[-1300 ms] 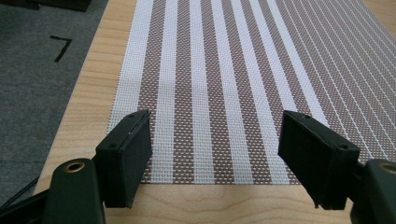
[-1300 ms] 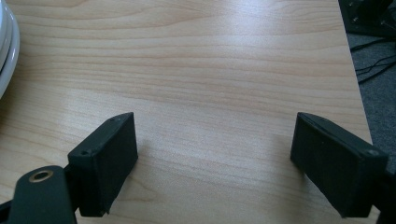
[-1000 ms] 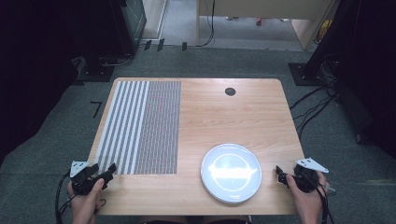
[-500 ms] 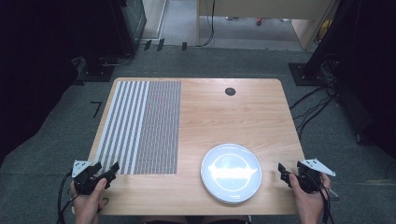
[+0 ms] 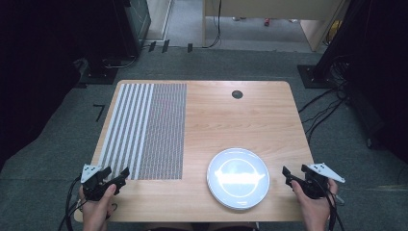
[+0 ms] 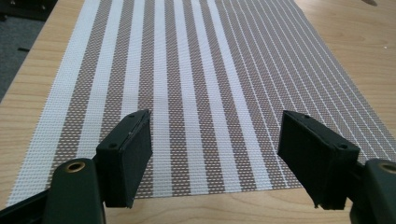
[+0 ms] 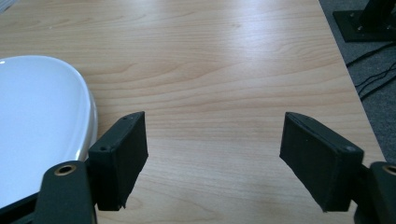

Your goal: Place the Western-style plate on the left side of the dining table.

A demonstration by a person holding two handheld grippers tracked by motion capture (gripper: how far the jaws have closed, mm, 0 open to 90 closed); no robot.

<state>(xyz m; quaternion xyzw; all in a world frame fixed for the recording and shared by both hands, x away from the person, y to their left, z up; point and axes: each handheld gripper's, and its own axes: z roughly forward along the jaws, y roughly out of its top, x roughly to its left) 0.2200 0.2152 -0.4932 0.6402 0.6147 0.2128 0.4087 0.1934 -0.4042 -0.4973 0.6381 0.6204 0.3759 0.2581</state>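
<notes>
A white round plate (image 5: 238, 178) lies on the wooden table (image 5: 250, 120) near its front edge, right of centre. A brown-and-white striped placemat (image 5: 146, 130) covers the table's left part. My left gripper (image 5: 115, 173) hovers at the placemat's near left corner; in the left gripper view it (image 6: 215, 140) is open over the mat (image 6: 201, 60) with nothing between the jaws. My right gripper (image 5: 294, 172) is just right of the plate, apart from it. Its jaws (image 7: 212, 140) have just been closing a little, stand open over bare wood, and hold nothing; the plate's rim (image 7: 88, 116) lies left of them.
A small dark round cap (image 5: 236, 94) sits in the table's far edge area. Bare wood (image 7: 224, 60) stretches beyond the plate. Cables (image 5: 327, 115) and dark stands lie on the grey floor to the right of the table.
The right gripper's jaws have narrowed slightly. Both hands stay where they were, and the plate and the placemat have not moved.
</notes>
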